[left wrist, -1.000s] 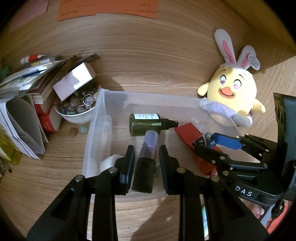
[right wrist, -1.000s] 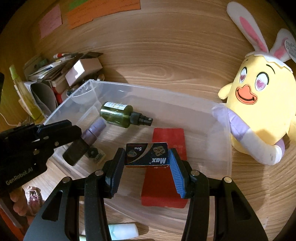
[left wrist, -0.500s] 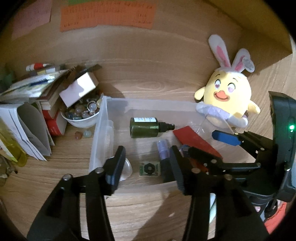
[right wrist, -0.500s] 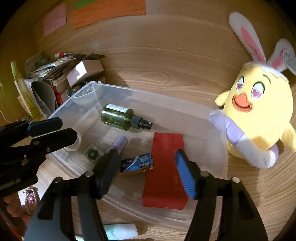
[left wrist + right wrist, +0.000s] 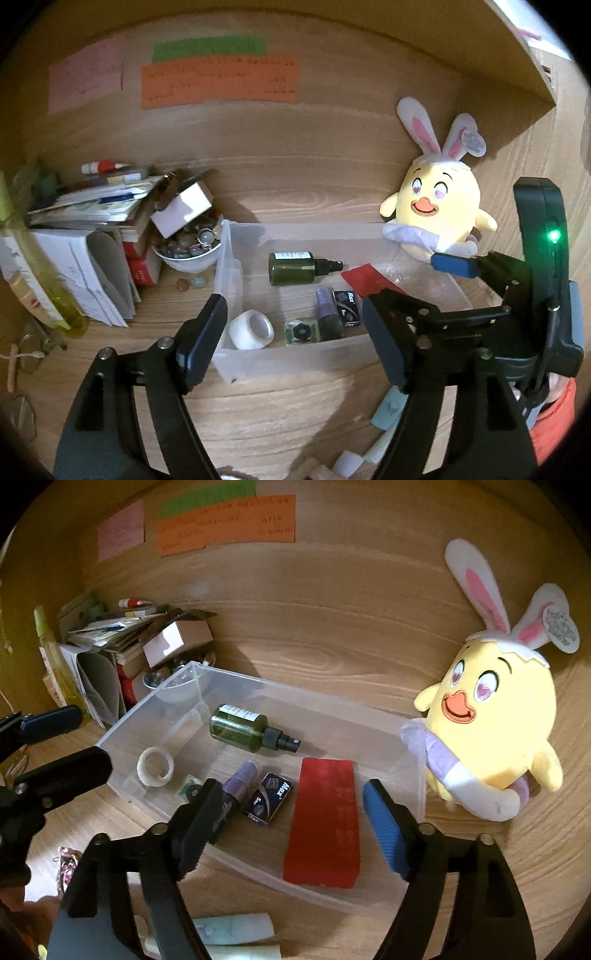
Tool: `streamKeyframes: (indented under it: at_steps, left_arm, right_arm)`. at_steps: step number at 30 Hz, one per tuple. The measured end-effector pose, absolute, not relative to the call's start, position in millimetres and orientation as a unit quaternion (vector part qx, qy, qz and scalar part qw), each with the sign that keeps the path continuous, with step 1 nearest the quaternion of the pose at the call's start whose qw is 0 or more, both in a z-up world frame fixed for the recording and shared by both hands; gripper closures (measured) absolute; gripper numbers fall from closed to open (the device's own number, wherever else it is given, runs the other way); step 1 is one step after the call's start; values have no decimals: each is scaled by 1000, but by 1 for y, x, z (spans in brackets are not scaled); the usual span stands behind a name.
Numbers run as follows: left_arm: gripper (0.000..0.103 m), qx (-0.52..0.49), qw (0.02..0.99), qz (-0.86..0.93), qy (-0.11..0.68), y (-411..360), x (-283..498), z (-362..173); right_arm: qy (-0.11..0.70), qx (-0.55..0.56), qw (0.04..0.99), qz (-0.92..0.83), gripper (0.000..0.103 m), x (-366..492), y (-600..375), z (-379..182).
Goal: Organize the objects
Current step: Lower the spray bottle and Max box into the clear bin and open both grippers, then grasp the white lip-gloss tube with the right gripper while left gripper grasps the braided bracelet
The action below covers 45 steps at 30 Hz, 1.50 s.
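A clear plastic bin stands on the wooden desk. In it lie a green spray bottle, a purple tube, a small dark "Max" box, a red flat pack, a tape roll and a small green-black item. My left gripper is open and empty, above the bin's near wall. My right gripper is open and empty, above the bin's near side.
A yellow bunny-eared plush leans at the bin's right end. A bowl of stones, a white box, stacked books and papers and a yellow-green bottle crowd the left. Pale tubes lie in front of the bin.
Both grippers opened and pulled back and up. The left one let go of the purple tube, the right one the Max box; both now lie in the bin.
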<state>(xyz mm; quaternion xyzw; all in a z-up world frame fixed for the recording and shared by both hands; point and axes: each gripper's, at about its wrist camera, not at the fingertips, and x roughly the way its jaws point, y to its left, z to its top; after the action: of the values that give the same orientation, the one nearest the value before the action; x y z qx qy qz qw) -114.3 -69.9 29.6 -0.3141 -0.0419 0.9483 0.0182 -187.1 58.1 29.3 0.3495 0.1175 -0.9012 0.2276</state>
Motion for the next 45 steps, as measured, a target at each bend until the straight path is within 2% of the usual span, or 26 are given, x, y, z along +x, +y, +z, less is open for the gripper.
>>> streamKeyframes:
  at_steps: [4,15,32,34,36,39,45]
  left_arm:
    - [19,-313,16,949,-40,-71,-103,31]
    - [16,-322,5,946,-23,-75,-68,21]
    - [15,-378,-37,924,-49,-121,-20,-31]
    - [22,-383,-37,922,-49,-124,-17,-37]
    - [36,-392,-36,918,-50,-126,-16,-42]
    - [47,-405,-28,912,-57,-130,-14,-50]
    - [62,-416,-22,907,-55,-131,-13,-59]
  right_arm:
    - [123,336,229,-905,22,-174,64,37]
    - [124,322,249,-905,19,-136,77,44]
    - [124,365,300,-873,19,-87,68,-2]
    - [125,364,303,-872,19,-80,64,-6]
    - [123,365,311,-869,20,-74,61,-9]
    - [108,374,330,-860,21,-67,56,-12]
    - [99,379,350,-851,28,-54,46,-17]
